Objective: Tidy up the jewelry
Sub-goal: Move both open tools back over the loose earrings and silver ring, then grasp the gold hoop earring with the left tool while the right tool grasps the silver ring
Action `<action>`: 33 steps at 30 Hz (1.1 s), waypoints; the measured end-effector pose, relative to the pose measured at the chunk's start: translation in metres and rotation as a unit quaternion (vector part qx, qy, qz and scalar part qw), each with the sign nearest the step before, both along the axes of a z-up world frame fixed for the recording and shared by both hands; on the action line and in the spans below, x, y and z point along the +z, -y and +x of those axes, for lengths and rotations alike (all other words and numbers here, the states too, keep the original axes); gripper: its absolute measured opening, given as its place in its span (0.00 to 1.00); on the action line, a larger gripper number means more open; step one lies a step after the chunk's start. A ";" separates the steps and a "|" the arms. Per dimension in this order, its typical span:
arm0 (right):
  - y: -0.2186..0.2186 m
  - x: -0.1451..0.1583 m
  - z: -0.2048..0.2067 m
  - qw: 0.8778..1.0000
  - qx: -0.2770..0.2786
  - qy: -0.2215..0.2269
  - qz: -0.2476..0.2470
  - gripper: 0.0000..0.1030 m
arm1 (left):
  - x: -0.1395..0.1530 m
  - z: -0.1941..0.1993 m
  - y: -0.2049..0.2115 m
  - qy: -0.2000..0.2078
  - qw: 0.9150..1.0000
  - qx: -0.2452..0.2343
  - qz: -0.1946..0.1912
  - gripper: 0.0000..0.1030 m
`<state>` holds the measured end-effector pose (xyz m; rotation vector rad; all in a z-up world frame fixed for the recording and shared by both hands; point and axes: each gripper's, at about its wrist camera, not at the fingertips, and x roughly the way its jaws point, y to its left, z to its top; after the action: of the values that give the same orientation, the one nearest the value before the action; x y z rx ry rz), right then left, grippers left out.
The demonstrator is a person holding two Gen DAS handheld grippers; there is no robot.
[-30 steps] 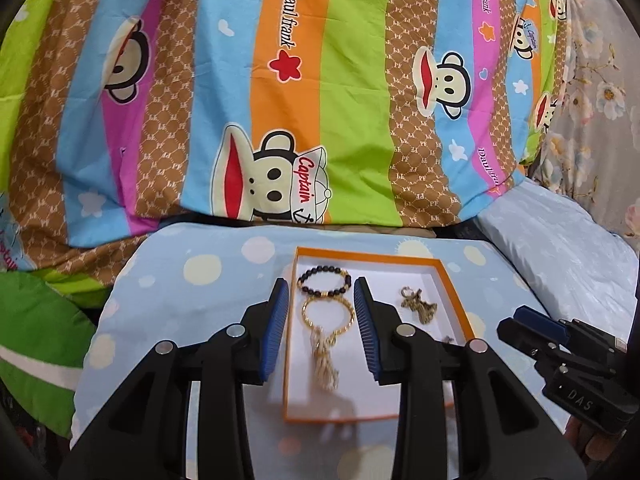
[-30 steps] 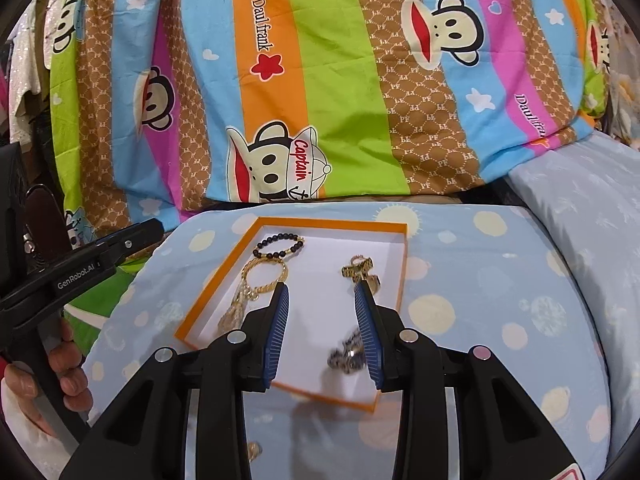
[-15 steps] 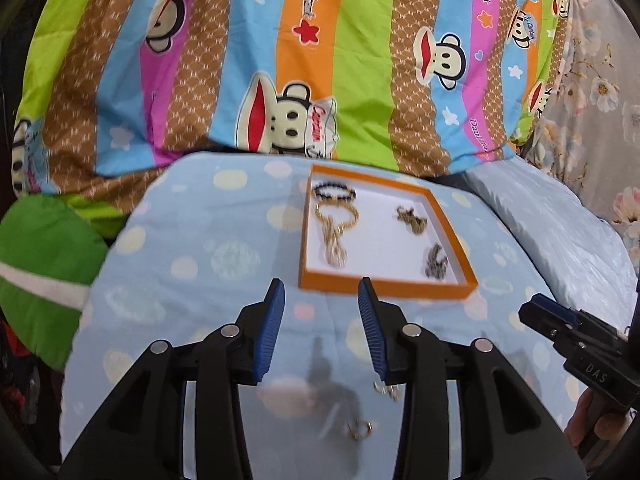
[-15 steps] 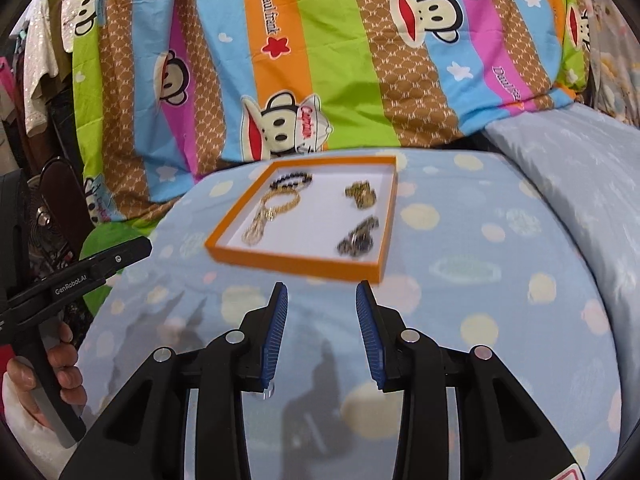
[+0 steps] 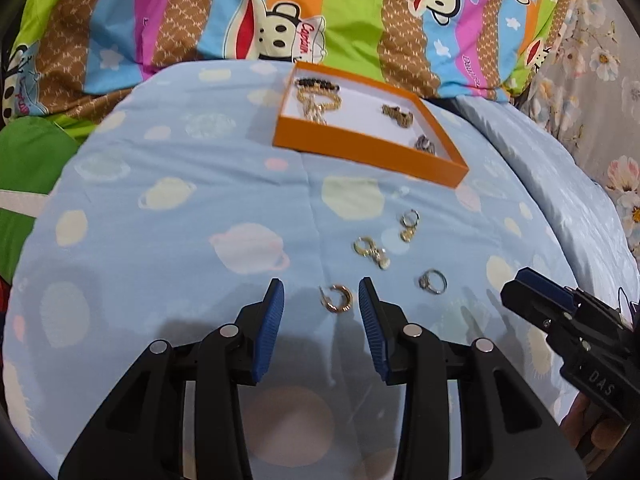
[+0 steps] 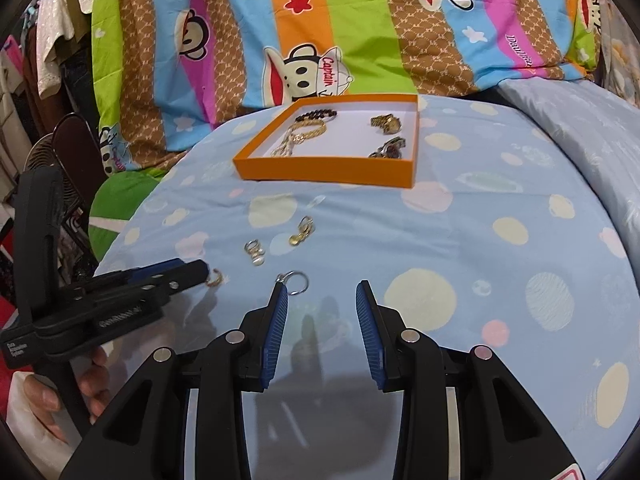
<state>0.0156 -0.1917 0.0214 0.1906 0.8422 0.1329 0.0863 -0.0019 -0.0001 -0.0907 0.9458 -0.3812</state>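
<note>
While the left gripper (image 5: pixel 321 294) hangs above the pale-blue spotted sheet (image 5: pixel 168 184), its blue pads stand partly apart and grip nothing; the jaws have just been opening, and a gold hoop earring (image 5: pixel 337 299) lies on the cloth in the gap between the tips, touching neither pad.

Just beyond its right tip — a gold earring with a pale bead (image 5: pixel 372 253). Further out, a second gold earring with a dangling charm (image 5: pixel 409 225). Off to the right of the tips, a silver ring (image 5: pixel 433 281).

Well ahead, an orange tray (image 5: pixel 360 148) with a white floor: dark bead bracelet (image 5: pixel 318 83) at the far left corner, gold chain bracelet (image 5: pixel 318 104) just nearer, gold watch (image 5: pixel 397 114) to the right, dark watch (image 5: pixel 425 144) nearest on that side.

Right gripper (image 6: pixel 322 292): pads likewise partly apart, empty. The silver ring touches or just overlaps its left tip — which, cannot be told. To its left, a hand (image 6: pixel 52 396) holds the left tool's handle.

Behind the tray, a striped monkey-print quilt (image 6: pixel 360 32).
</note>
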 end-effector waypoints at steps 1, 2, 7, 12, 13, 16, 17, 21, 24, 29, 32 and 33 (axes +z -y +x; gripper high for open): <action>-0.002 -0.001 -0.001 1.000 0.003 -0.001 0.001 0.34 | -0.002 -0.001 0.003 0.000 1.000 0.000 0.006 0.36; -0.004 -0.002 -0.002 1.000 0.004 -0.002 0.001 0.34 | -0.003 -0.001 0.005 0.002 1.000 0.001 0.011 0.36; -0.009 -0.007 -0.002 1.000 0.008 -0.008 0.003 0.34 | -0.007 -0.001 0.010 0.012 0.999 0.008 0.030 0.35; -0.013 -0.013 0.004 1.000 0.012 -0.014 0.000 0.34 | -0.008 -0.004 0.014 0.027 0.998 0.003 0.048 0.29; -0.014 -0.014 0.006 1.000 0.014 -0.016 -0.002 0.34 | -0.008 -0.004 0.014 0.027 0.999 0.001 0.046 0.24; -0.018 -0.018 0.013 1.000 0.016 -0.018 -0.007 0.34 | -0.009 -0.004 0.015 0.027 0.999 -0.003 0.045 0.17; -0.019 -0.019 0.015 1.000 0.017 -0.018 -0.007 0.34 | -0.009 -0.004 0.014 0.026 0.999 -0.004 0.042 0.17; -0.024 -0.024 0.025 0.999 0.021 -0.023 -0.012 0.34 | -0.008 -0.004 0.013 0.025 0.999 -0.006 0.036 0.17; -0.027 -0.027 0.031 0.999 0.023 -0.025 -0.015 0.34 | -0.007 -0.005 0.012 0.025 0.999 -0.007 0.034 0.17; -0.031 -0.029 0.040 0.999 0.024 -0.026 -0.018 0.34 | -0.008 -0.006 0.011 0.024 0.999 -0.007 0.033 0.17; -0.032 -0.030 0.042 0.999 0.024 -0.026 -0.021 0.34 | -0.008 -0.006 0.011 0.025 0.999 -0.006 0.032 0.17; -0.033 -0.031 0.042 0.999 0.023 -0.026 -0.022 0.34 | -0.008 -0.006 0.011 0.025 0.999 -0.006 0.032 0.17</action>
<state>0.0579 -0.1592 -0.0092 0.1343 0.9004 0.1540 0.0800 -0.0131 -0.0082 -0.0174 0.9090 -0.3629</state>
